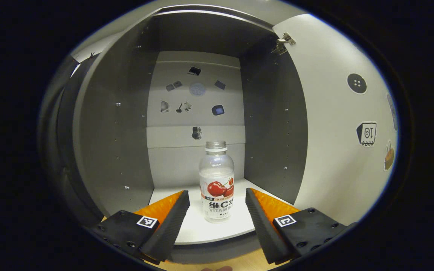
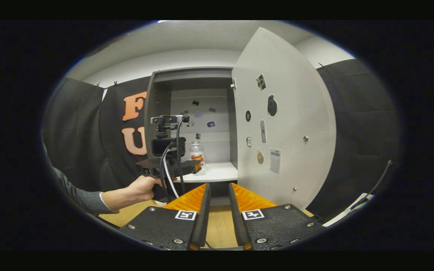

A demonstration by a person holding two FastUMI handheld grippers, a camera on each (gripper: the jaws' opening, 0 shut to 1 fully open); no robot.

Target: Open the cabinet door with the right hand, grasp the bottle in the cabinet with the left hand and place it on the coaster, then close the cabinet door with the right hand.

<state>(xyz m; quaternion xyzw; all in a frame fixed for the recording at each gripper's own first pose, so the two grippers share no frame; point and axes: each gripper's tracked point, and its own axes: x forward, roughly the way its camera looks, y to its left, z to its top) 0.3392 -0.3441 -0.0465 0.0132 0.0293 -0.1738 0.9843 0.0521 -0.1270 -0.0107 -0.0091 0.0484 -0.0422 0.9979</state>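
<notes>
The cabinet [image 1: 119,131] stands open, its white door [image 1: 333,150] swung out to the right. A clear, uncapped bottle [image 1: 217,180] with a cherry label stands upright near the front of the white shelf [image 1: 198,229]. My left gripper [image 1: 217,192] is open, its black and orange fingers [image 1: 171,218] on either side of the bottle without touching it. In the right gripper view the left gripper [image 2: 194,166], held by a hand [image 2: 141,188], reaches into the cabinet at the bottle [image 2: 197,152]. My right gripper [image 2: 219,185] hangs back over the table, fingers a narrow gap apart and holding nothing.
The open door [image 2: 285,124] carries stickers and a small knob [image 2: 306,138], and stands just right of my right gripper. A wooden tabletop [image 2: 220,226] lies below the cabinet. Cables [image 2: 356,205] run at the far right. Small stickers dot the cabinet's back wall [image 1: 196,105].
</notes>
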